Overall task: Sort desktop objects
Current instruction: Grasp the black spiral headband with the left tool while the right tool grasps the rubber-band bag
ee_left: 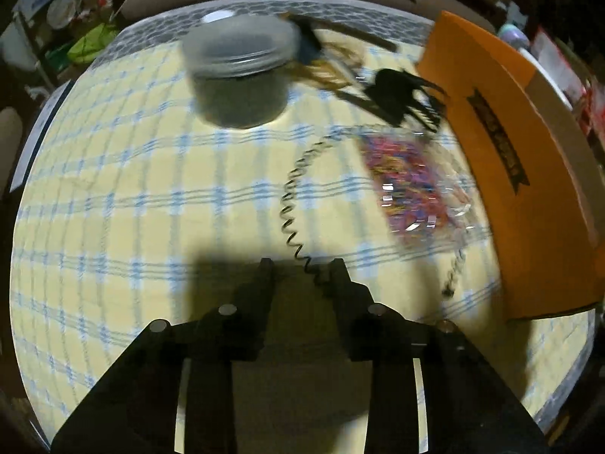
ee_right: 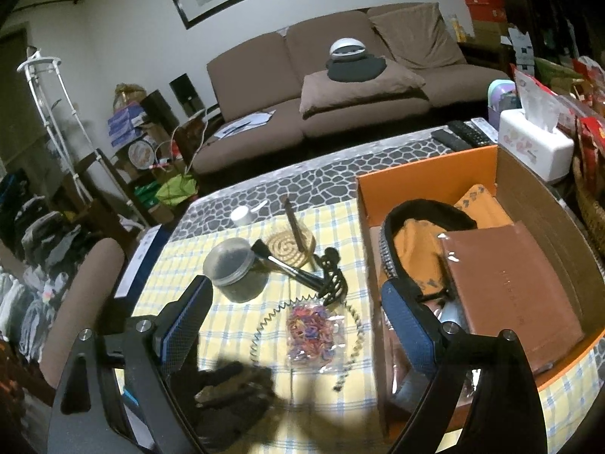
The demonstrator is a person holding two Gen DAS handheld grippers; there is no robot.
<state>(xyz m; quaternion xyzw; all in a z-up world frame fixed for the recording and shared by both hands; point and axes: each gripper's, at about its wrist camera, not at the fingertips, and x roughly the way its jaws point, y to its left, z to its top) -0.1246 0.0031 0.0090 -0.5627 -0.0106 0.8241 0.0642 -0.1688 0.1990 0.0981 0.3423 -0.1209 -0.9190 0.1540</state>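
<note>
The left gripper [ee_left: 302,270] points steeply down at the checked tablecloth [ee_left: 113,189], its jaws drawn in to a narrow gap with the near end of the spiral wire headband [ee_left: 293,204] lying between them, hard against the right-hand finger. Whether the pads truly pinch the coil cannot be told through the blur.

From the jaws the headband runs away toward twelve o'clock, arcs over to one o'clock above the clear bag of coloured elastic bands [ee_left: 412,185], then comes back down at three o'clock. Its long axis therefore lies roughly along the gripper's own line, and the left hand is the nearer one.

The orange cardboard box [ee_left: 529,174], the likely destination, stands at three o'clock, its wall just beyond the bag. A lift would probably drag the loop across that bag. A black claw hair clip [ee_left: 404,94] sits at one o'clock, a lidded round jar [ee_left: 238,72] at eleven.

The right gripper [ee_right: 298,325] hovers with jaws wide apart and empty, the box at its two o'clock.
</note>
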